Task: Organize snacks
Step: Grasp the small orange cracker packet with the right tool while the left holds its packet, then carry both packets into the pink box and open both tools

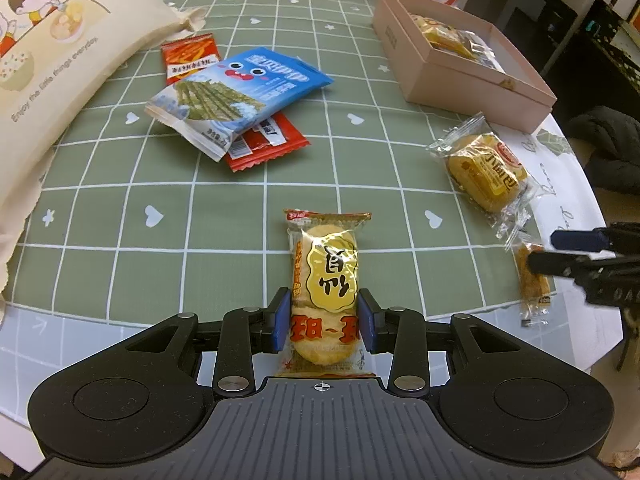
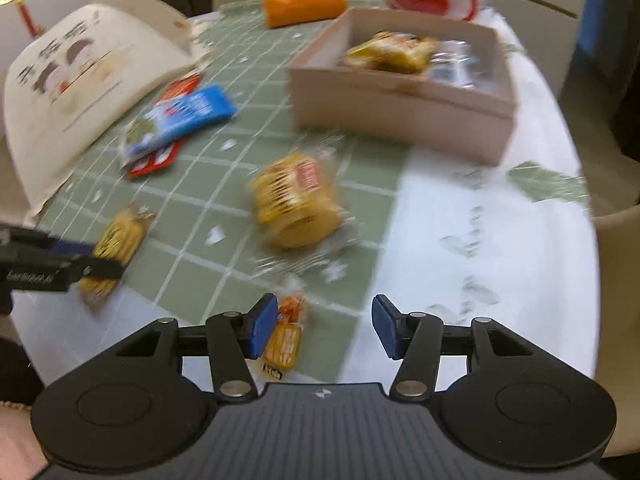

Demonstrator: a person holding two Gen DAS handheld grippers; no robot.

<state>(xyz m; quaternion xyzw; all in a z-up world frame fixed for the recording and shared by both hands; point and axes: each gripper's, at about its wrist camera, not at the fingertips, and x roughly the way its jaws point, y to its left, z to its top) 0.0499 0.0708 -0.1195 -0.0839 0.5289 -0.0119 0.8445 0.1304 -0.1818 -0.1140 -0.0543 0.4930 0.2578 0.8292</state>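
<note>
The left gripper (image 1: 324, 322) pinches a rice cracker packet (image 1: 326, 280) between its blue pads near the table's (image 1: 224, 236) near edge. The right gripper (image 2: 325, 330) hangs spread, angled down, with a small orange packet (image 2: 285, 338) lying just beside its left pad, unheld. A wrapped bun (image 1: 486, 172) lies towards the right edge. Farther along that edge, the pink box (image 1: 460, 80) holds yellow wrapped snacks (image 2: 390, 52). Blue and red packets (image 1: 236, 96) lie mid-table.
</note>
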